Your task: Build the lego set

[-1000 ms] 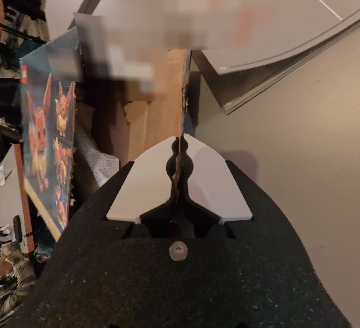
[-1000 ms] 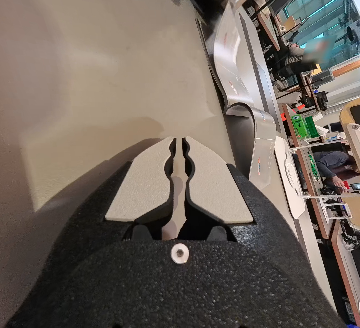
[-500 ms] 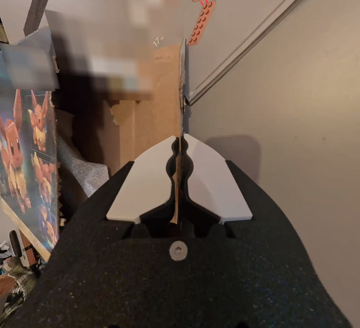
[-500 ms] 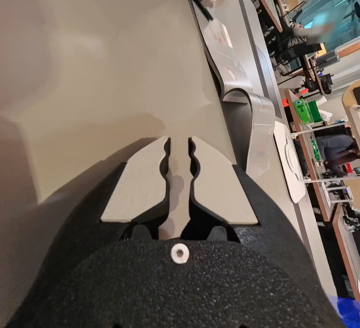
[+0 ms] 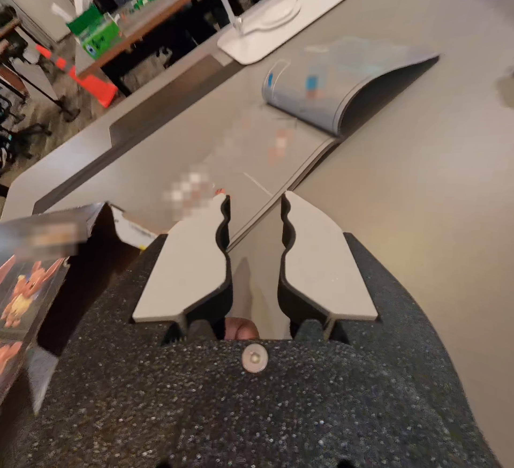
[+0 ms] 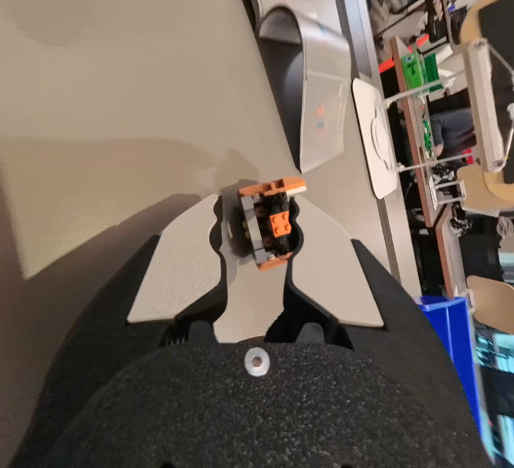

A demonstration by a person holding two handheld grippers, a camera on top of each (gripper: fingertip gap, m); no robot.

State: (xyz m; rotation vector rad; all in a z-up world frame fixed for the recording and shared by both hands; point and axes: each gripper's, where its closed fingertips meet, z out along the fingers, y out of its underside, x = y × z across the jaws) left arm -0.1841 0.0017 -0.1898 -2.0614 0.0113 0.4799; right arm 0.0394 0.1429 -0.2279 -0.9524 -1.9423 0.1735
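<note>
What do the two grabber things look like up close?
Both look alike. The left gripper and the right gripper each have a chunky black body with a rough, speckled surface, a small silver screw in the middle, and two flat pale grey fingers with black wavy inner edges. No cables or sleeves show.

Left gripper (image 5: 255,198): body black, coarse speckled grain, matt; fingers (image 5: 314,259) pale grey plastic, smooth, matt; bright metal screw (image 5: 254,359) at centre. Table (image 5: 417,204): beige, smooth, satin. Instruction booklet (image 5: 328,98): glossy paper, pages curled. Set box (image 5: 41,259): printed card, slight sheen, torn edge. Right gripper (image 6: 254,198): same rough black body. Brick assembly (image 6: 271,225): glossy moulded plastic, orange, black, grey. Blue bin (image 6: 450,323): smooth plastic.
</note>
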